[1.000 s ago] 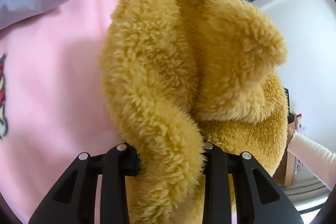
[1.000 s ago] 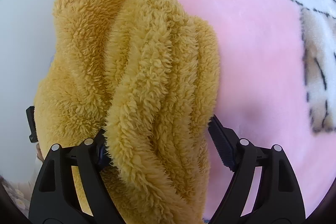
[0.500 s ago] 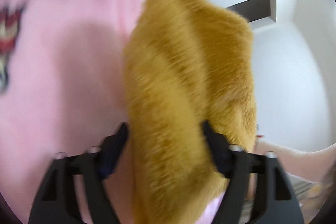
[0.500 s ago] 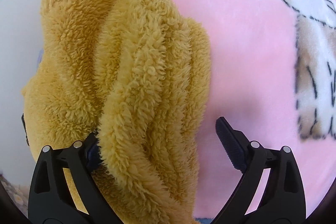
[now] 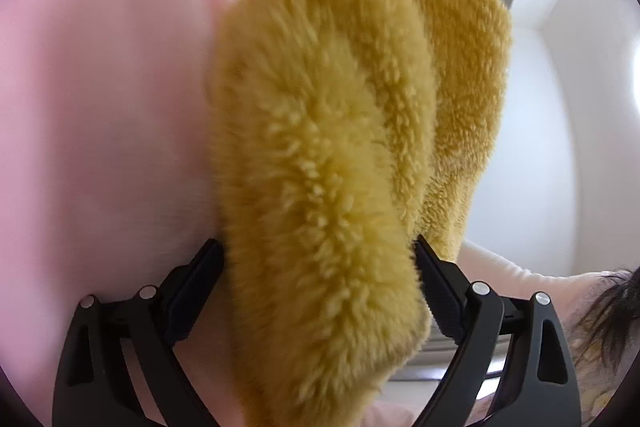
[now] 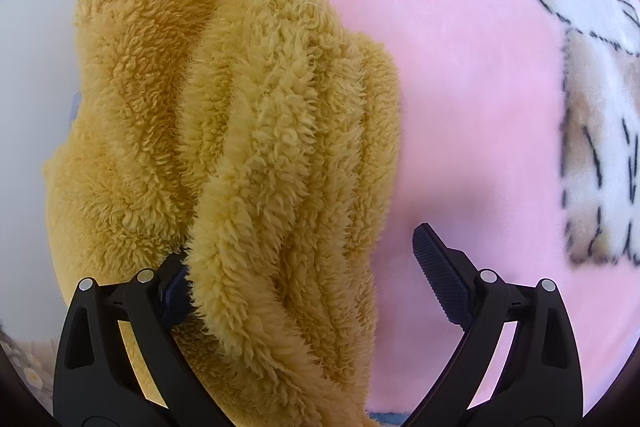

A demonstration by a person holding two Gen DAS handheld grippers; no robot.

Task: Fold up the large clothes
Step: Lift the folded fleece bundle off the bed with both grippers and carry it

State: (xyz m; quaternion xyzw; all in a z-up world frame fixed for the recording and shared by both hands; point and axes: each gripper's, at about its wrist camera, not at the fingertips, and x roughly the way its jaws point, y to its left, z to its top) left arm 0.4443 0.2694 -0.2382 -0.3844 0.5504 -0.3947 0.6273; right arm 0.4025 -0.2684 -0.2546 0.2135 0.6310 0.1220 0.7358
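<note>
A pink blanket with a cat print and the word "Fantastic" spreads ahead of both grippers. A mustard fleece garment hangs bunched over it. In the left wrist view, the left gripper has the fleece filling the gap between its spread fingers. The right gripper stands wide apart: the fleece drapes against its left finger, while the right pad is bare.
</note>
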